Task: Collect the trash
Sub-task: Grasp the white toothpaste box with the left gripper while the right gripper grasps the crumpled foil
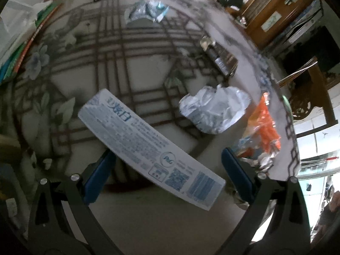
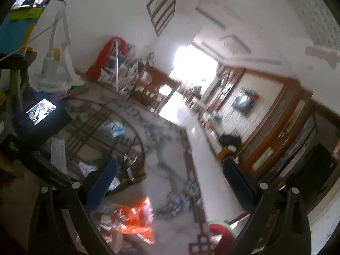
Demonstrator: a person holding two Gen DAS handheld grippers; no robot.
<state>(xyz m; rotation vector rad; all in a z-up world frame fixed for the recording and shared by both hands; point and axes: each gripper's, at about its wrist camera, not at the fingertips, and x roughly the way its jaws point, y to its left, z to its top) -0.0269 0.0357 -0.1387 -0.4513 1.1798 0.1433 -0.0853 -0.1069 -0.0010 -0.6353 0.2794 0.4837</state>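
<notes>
In the left wrist view my left gripper [image 1: 167, 167] is open just above a long white and blue toothpaste box [image 1: 148, 144] that lies slantwise across the gap between its fingers on the patterned round table [image 1: 148, 70]. A crumpled silver wrapper [image 1: 214, 108], an orange snack bag [image 1: 265, 131], a brown wrapper [image 1: 223, 59] and a clear blue wrapper [image 1: 148, 10] also lie on the table. My right gripper [image 2: 170, 174] is open and empty, held above the table edge; the orange snack bag [image 2: 136, 218] lies below it.
Coloured books [image 1: 25, 48] are stacked at the table's left edge. A dark device with a lit screen [image 2: 42, 110] is at the left in the right wrist view. Wooden chairs [image 2: 148, 87] and cabinets [image 2: 276, 131] stand around the table.
</notes>
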